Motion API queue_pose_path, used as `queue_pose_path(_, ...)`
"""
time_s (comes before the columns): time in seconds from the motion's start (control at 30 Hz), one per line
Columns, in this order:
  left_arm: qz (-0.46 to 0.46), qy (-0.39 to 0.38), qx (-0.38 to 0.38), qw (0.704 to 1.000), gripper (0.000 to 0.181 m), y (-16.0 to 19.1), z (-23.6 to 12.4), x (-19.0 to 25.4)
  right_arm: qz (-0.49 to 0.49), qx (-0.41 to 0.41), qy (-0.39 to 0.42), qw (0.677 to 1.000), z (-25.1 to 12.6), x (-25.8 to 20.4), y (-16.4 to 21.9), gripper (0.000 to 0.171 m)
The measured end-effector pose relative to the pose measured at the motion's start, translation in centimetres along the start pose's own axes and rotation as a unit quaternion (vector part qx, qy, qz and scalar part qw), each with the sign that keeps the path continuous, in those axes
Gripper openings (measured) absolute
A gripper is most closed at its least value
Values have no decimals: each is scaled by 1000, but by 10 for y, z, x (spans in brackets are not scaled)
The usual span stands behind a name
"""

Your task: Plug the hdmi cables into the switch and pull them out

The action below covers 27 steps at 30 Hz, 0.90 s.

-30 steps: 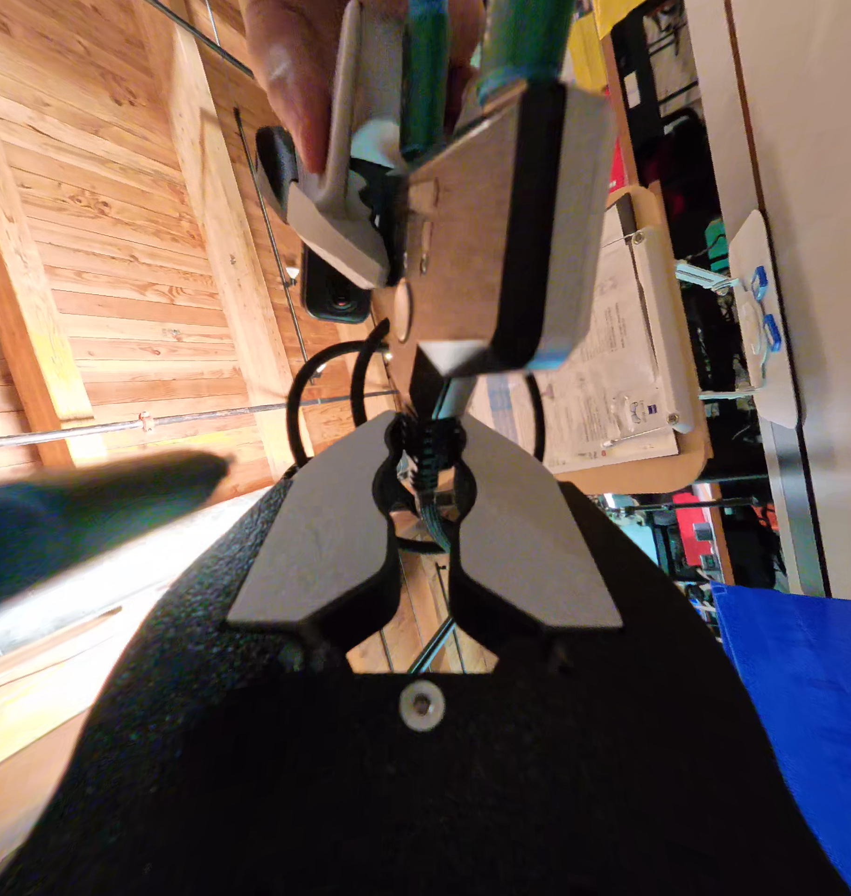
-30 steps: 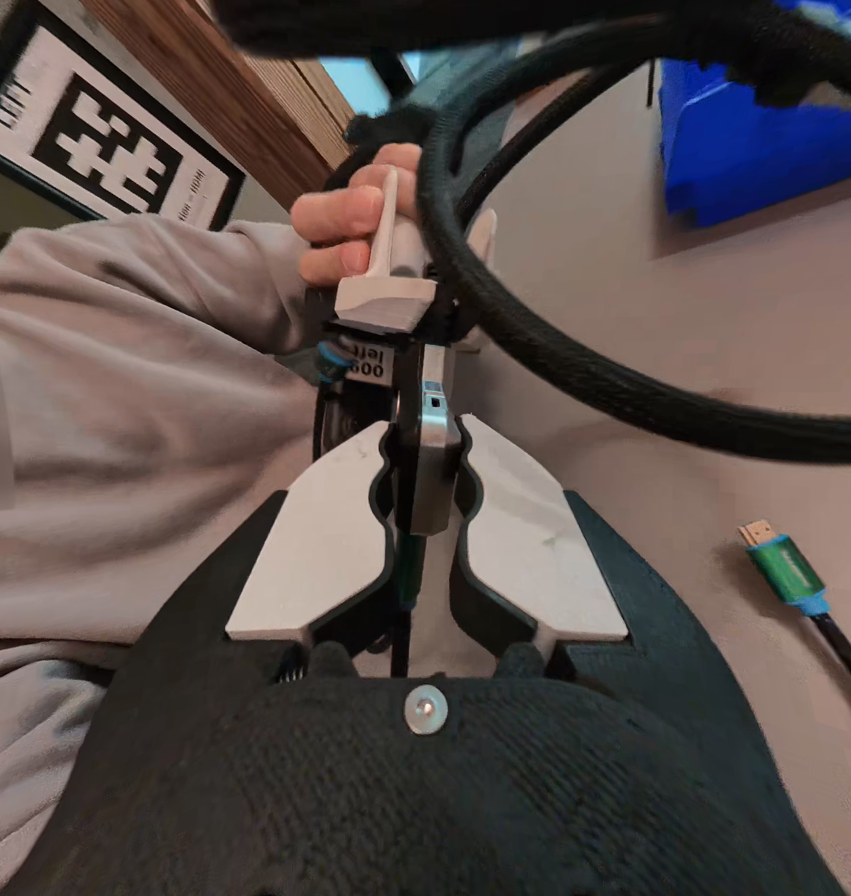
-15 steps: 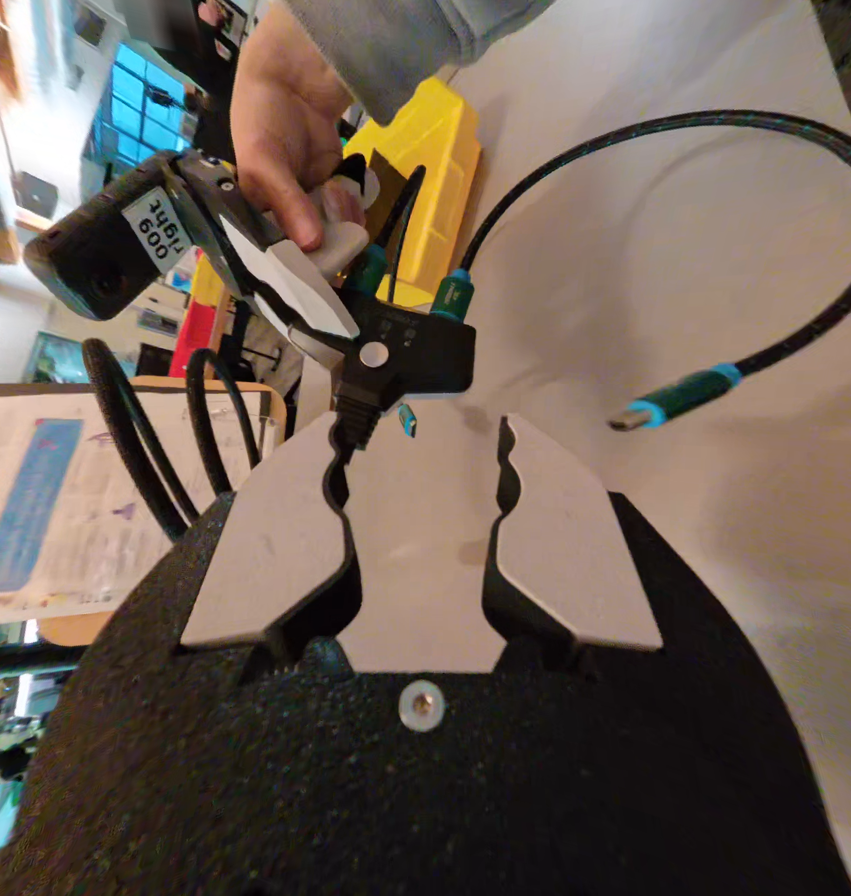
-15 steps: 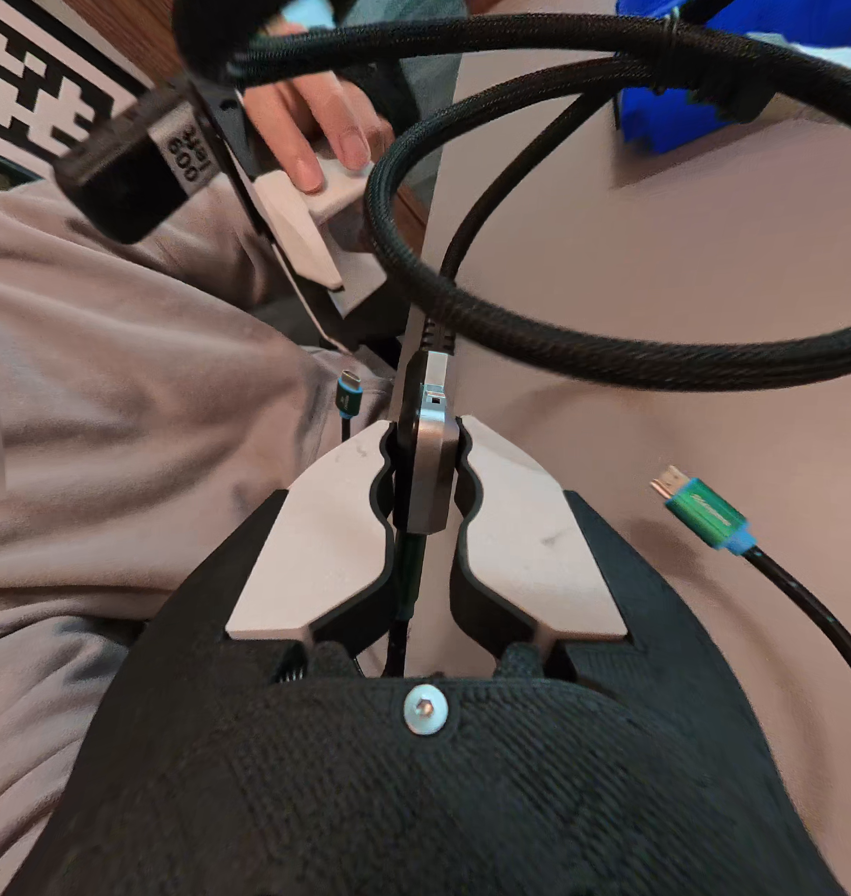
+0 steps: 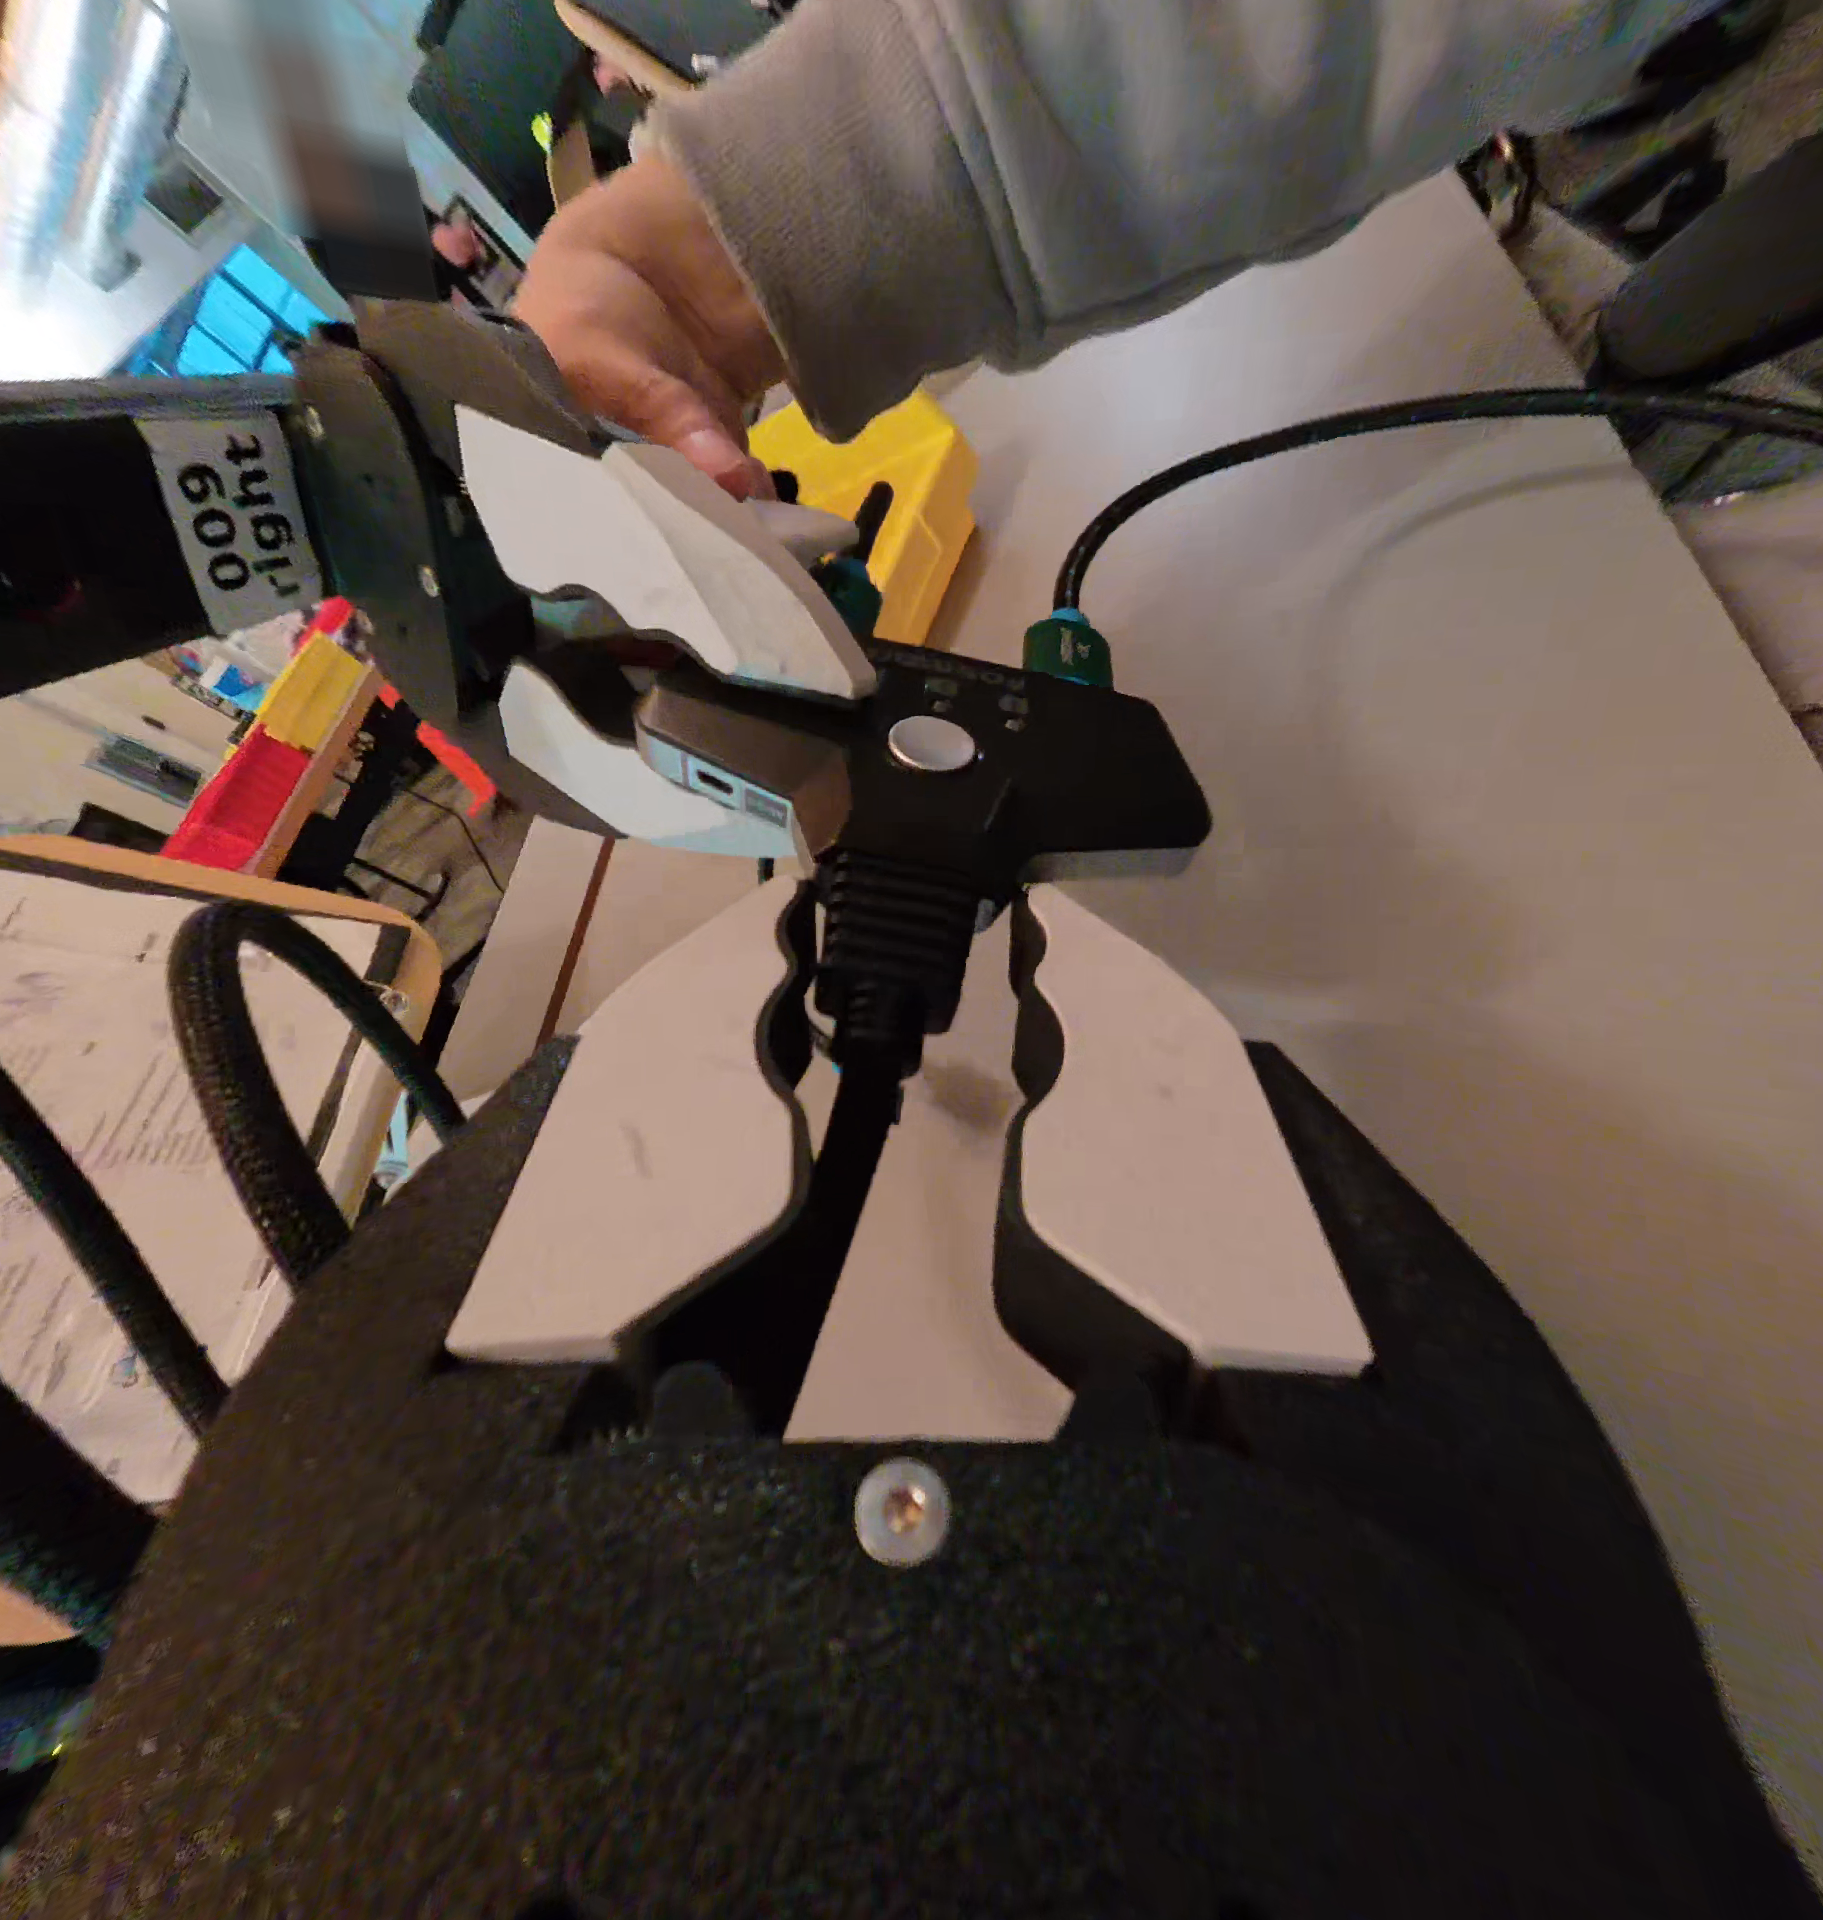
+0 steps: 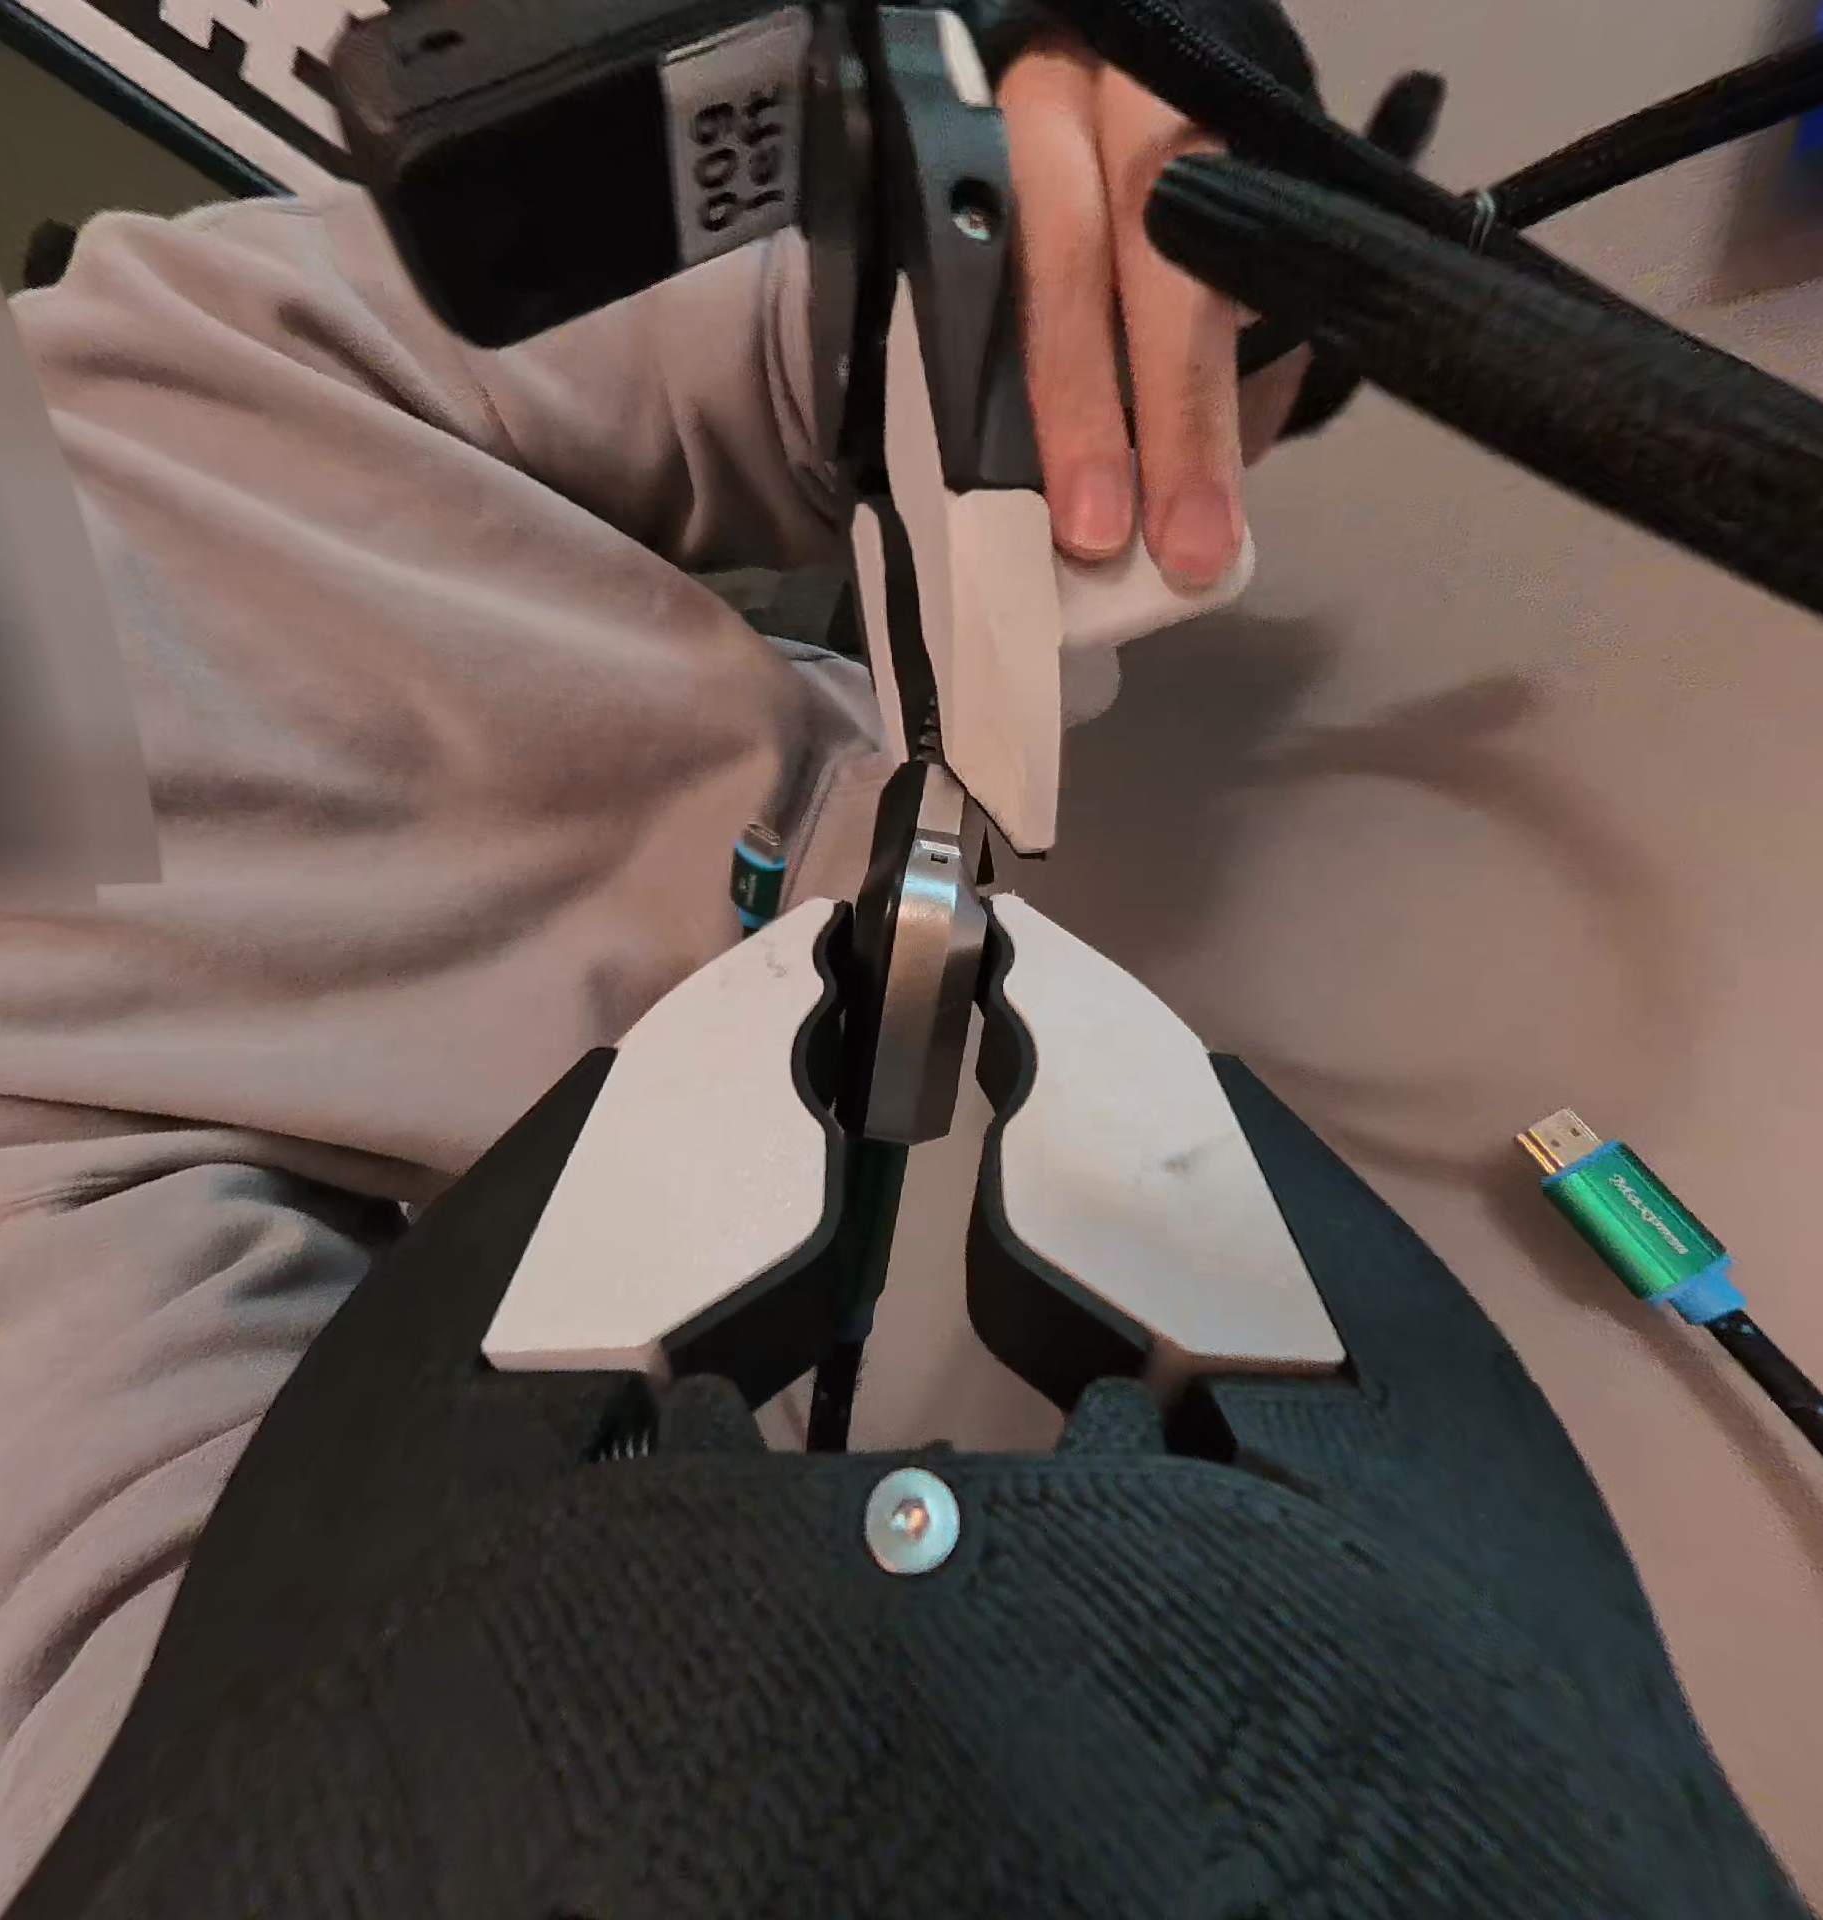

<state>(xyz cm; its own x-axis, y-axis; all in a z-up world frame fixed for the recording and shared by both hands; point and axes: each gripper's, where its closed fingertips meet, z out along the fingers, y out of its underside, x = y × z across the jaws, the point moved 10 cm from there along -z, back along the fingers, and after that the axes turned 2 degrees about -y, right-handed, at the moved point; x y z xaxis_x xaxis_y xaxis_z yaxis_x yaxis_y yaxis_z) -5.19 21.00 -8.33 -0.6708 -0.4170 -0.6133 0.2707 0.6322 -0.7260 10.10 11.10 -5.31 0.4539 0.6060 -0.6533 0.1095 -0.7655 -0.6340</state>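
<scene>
Switch held above the table, one cable loose.
Your right gripper [image 6: 912, 925] pinches the switch [image 5: 990, 769]; your left gripper [image 5: 912, 935] stands spread around its plug (not touching). A green-ended hdmi cable [image 6: 1634, 1236] lies apart.

Right tongs [image 6: 912, 966] are clamped tight, while left tongs [image 5: 912, 935] stand parted, both hand-held.

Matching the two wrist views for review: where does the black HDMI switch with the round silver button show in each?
Left wrist view: black HDMI switch at centre, button side facing the camera.
Right wrist view: seen edge-on at centre, clamped by the right gripper.
Shared landmark: that gripper's pale fingers on the switch.
</scene>
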Motion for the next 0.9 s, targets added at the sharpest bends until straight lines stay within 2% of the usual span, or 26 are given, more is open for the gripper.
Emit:
queue_pose_path(0.07, -4, -6, 35, 999, 35, 2, -1, 4, -11, 2, -26, 1000, 1, 0, 0, 22)
queue_pose_path(0.2, 18, -25, 69, 997, 37, 5, -2, 11, -16, -3, -53, 998, 5, 5, 0, 23)
queue_pose_path(0.33, 4, -13, 88, 996, 36, 4, -6, 12, -13, 1, -78, 997, 9, 7, 2, 23)
queue_pose_path(0.67, -43, 49, 115, 991, 31, 3, -15, 9, -22, -15, -103, 994, 13, 4, 4, 23)
queue_pose_path(0.9, -53, 43, 143, 987, 22, 4, -23, 10, -21, -20, -100, 995, 14, 8, 9, 22)
